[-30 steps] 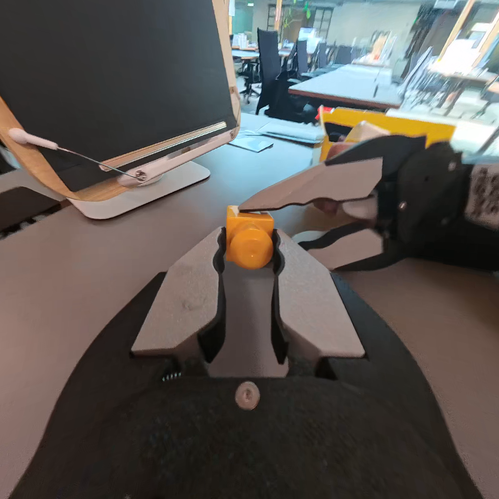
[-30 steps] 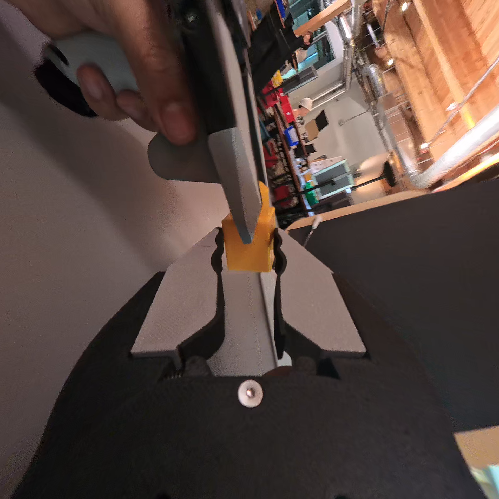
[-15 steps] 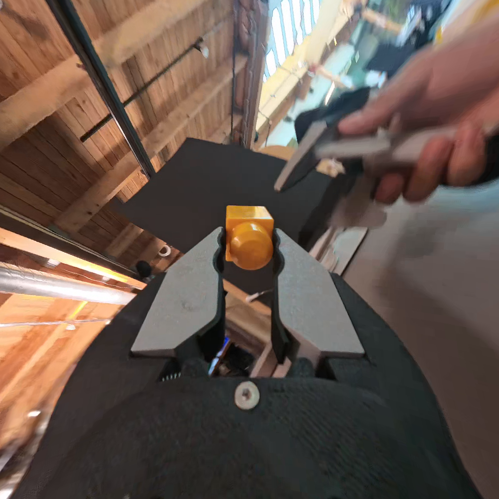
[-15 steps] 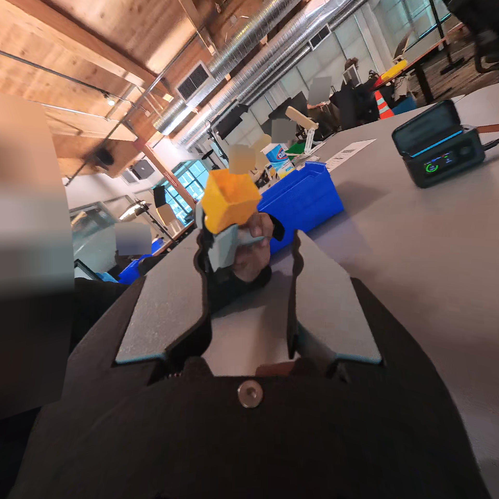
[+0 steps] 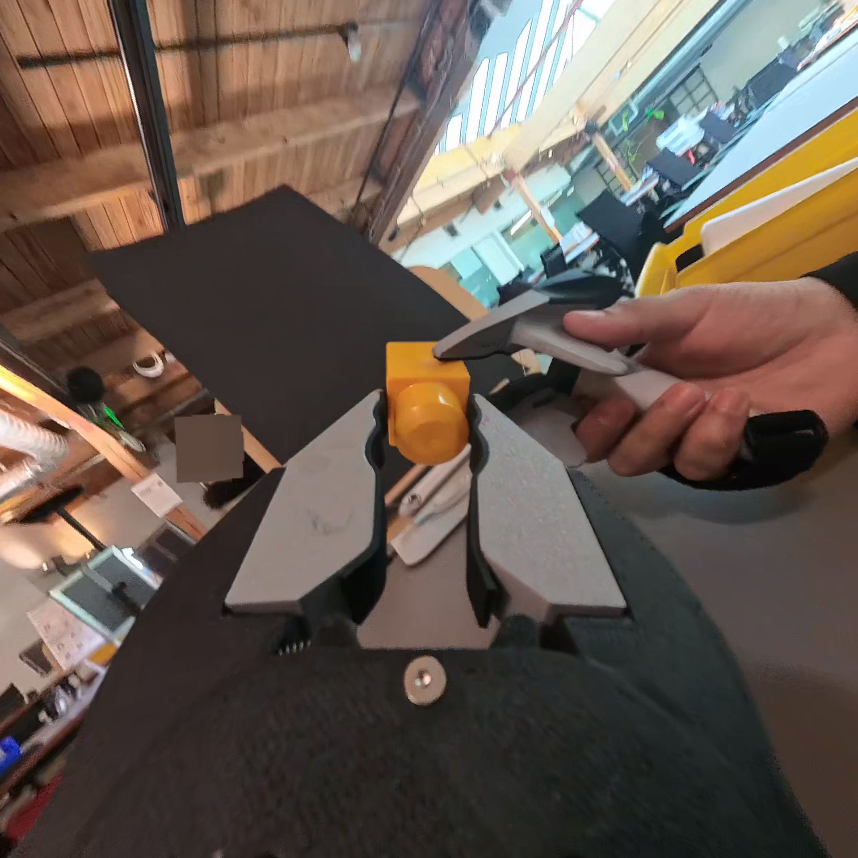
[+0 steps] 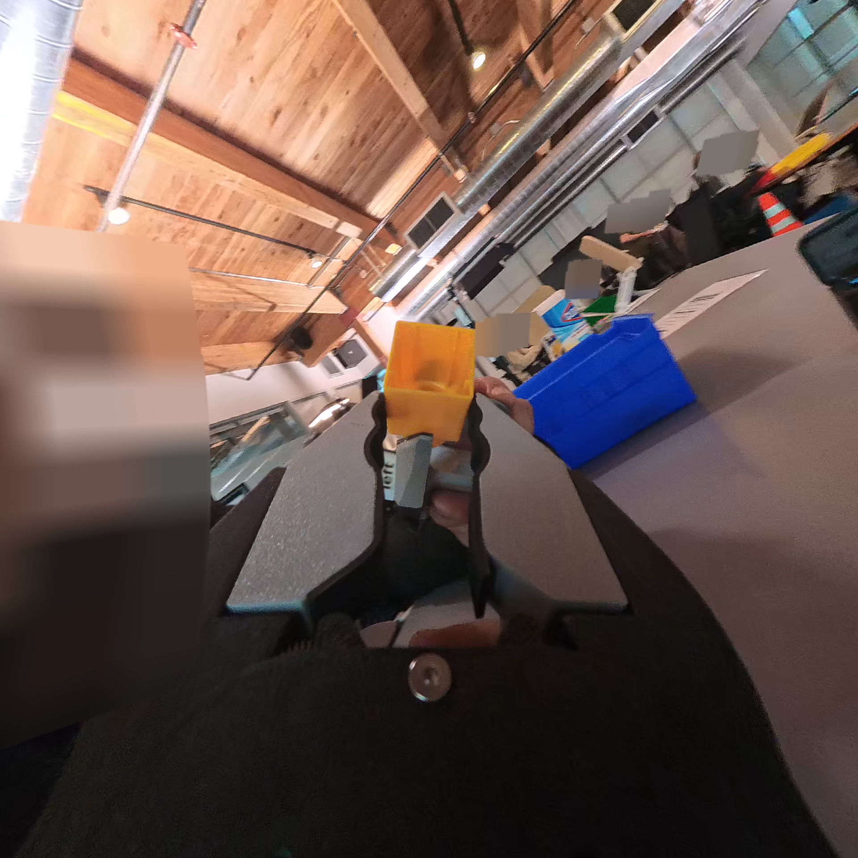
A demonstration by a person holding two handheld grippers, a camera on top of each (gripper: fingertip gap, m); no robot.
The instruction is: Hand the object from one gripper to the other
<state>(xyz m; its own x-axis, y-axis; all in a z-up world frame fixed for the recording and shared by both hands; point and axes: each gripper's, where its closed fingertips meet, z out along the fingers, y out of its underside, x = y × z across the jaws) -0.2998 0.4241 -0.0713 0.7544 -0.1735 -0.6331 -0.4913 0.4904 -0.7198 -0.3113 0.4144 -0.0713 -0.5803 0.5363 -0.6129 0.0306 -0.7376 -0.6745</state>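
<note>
An orange block [image 5: 429, 432] with a round stud is held up in the air. My left gripper [image 5: 427, 408] is shut on its stud. In the left wrist view a hand [image 5: 719, 371] brings the right gripper in from the right, and its upper finger [image 5: 483, 336] lies on the block's top face; its lower finger is mostly hidden. In the right wrist view the block [image 6: 429, 371] shows its hollow underside. My right gripper [image 6: 427, 408] has both fingertips against the block's sides. One finger [image 6: 411, 473] of the left gripper shows just below the block.
A grey table [image 6: 743, 510] carries a blue bin [image 6: 603, 399] and a dark device [image 6: 831, 260] at the right edge. A black monitor [image 5: 278, 302] stands behind the block, with a yellow bin [image 5: 766, 223] to the right. People sit far off. Only a small space, under 4 cm, lies between the two pairs of fingers.
Half a second ago my right gripper was open and apart from the block. It has come back and closed on the block. My left gripper has kept its hold throughout.
</note>
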